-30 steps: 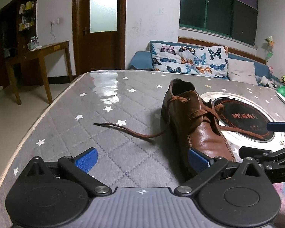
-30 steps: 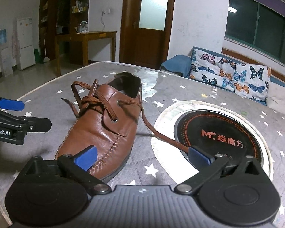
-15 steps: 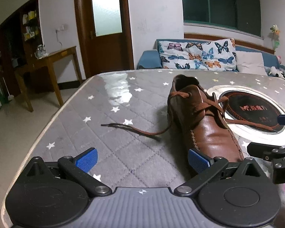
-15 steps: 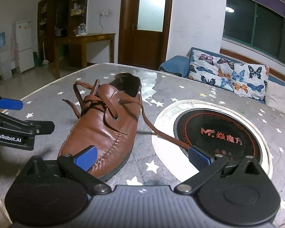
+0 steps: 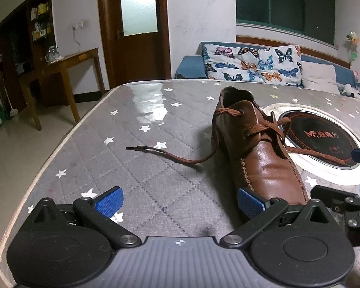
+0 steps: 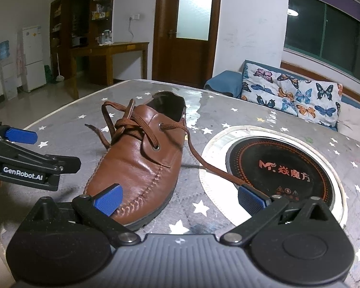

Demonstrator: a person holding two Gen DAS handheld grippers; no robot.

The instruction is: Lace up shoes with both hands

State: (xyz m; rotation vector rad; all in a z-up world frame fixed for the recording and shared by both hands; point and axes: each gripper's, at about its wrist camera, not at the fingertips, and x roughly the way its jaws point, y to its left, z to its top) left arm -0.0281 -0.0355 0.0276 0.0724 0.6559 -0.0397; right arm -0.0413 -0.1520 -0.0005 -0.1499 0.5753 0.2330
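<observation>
From my left wrist camera, my left gripper (image 5: 178,200) hangs low over the grey star-patterned table (image 5: 136,168) with its blue pads spread wide and nothing between them. The brown leather shoe (image 5: 259,153) stands just ahead and to the right, toe toward me, its tip close to my right-hand pad. The lace is already threaded through the eyelets and crossed over the tongue, but I see no bow. One loose lace end (image 5: 170,154) trails off the shoe's left side and lies slack on the table, its tip well out in front of my open fingers. The other lace end (image 5: 319,154) runs right across the round hotplate (image 5: 324,136) toward a blue pad at the frame edge.

From my right wrist camera, my right gripper (image 6: 178,199) is also spread wide and empty. The shoe (image 6: 141,160) sits before my left-hand pad, and the right lace end (image 6: 213,168) runs down from the top eyelet to end right at my right-hand pad; I cannot tell whether it touches. My other gripper (image 6: 21,135) shows at the left, open.

As I judge it, the threading is done; gripping both ends, crossing them and tying the knot are all left.
</observation>
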